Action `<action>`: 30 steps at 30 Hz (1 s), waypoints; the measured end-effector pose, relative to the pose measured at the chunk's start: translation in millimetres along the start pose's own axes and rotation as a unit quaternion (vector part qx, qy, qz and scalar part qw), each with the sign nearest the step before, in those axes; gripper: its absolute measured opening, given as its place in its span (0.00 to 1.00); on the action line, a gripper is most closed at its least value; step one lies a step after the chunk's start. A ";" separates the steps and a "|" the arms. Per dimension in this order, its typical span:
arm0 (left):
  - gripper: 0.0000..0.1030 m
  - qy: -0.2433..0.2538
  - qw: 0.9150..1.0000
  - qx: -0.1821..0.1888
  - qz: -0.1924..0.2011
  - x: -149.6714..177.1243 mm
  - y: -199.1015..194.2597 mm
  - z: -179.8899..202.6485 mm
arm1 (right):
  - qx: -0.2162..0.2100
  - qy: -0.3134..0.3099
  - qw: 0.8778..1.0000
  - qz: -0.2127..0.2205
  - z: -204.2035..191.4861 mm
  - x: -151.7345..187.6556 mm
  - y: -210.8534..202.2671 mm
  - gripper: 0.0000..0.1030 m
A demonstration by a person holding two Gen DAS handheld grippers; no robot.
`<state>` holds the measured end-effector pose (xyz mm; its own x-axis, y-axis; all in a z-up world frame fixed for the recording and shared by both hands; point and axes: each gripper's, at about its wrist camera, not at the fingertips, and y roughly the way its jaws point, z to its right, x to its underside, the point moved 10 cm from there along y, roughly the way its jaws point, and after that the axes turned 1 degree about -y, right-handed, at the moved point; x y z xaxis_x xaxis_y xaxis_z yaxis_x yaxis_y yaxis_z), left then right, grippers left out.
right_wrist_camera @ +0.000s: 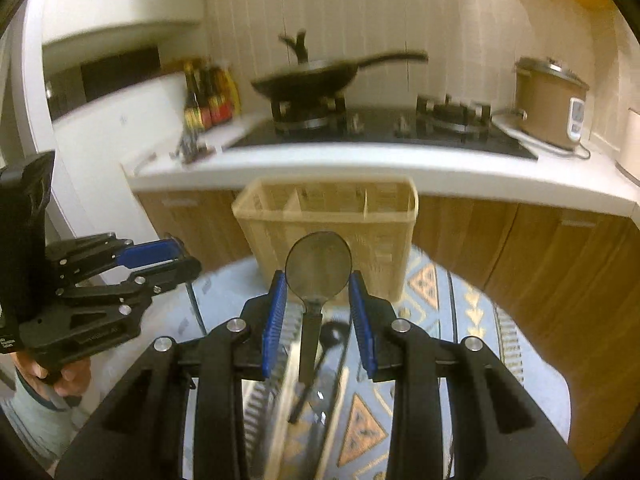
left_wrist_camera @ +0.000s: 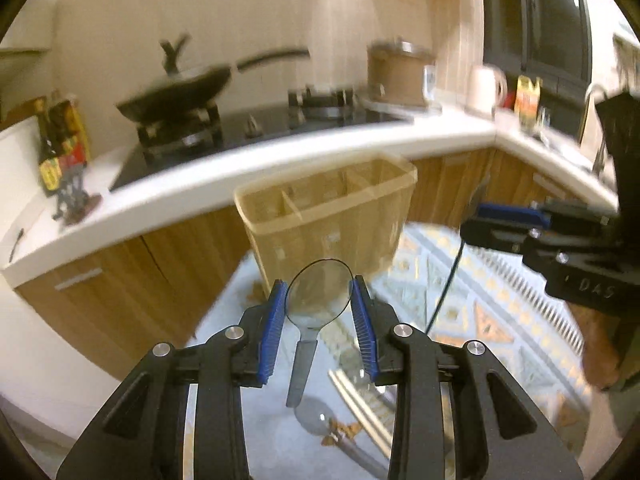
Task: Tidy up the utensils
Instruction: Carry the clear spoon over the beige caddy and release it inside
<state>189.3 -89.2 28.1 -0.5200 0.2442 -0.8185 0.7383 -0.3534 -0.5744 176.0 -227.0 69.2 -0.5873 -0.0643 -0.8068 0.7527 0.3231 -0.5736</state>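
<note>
Beige slotted caddy (right_wrist_camera: 326,236) at frame centre. Left gripper (left_wrist_camera: 319,282) clenched on clear spoon (left_wrist_camera: 316,304), right gripper (right_wrist_camera: 317,276) on dark spoon (right_wrist_camera: 319,258), both just short of it. Next, probably: raise over a compartment, release.

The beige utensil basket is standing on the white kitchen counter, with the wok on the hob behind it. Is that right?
Not quite. The utensil basket is not on the white counter. It stands on the glass table in front of the counter, as the right wrist view shows. The rest holds: the wok sits on the hob behind it.
</note>
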 end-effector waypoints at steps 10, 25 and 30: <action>0.30 -0.054 0.989 0.011 0.136 -103.2 -36.9 -29.4 | -0.002 0.023 0.997 0.073 5.3 -83.6 -19.5 0.28; 0.30 -0.122 0.978 0.044 0.165 -136.0 30.0 -57.4 | 0.121 0.016 0.986 0.114 63.6 -135.2 34.1 0.28; 0.30 -0.131 0.979 0.048 0.151 -121.8 53.1 -64.4 | 0.139 0.007 0.986 0.091 72.9 -117.5 69.9 0.28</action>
<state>319.5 -79.5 97.0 -0.3855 -0.1204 -0.9148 0.8384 -0.4596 -0.2928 319.3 -265.7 113.7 -0.4368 -0.0150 -0.8995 0.8978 0.0560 -0.4369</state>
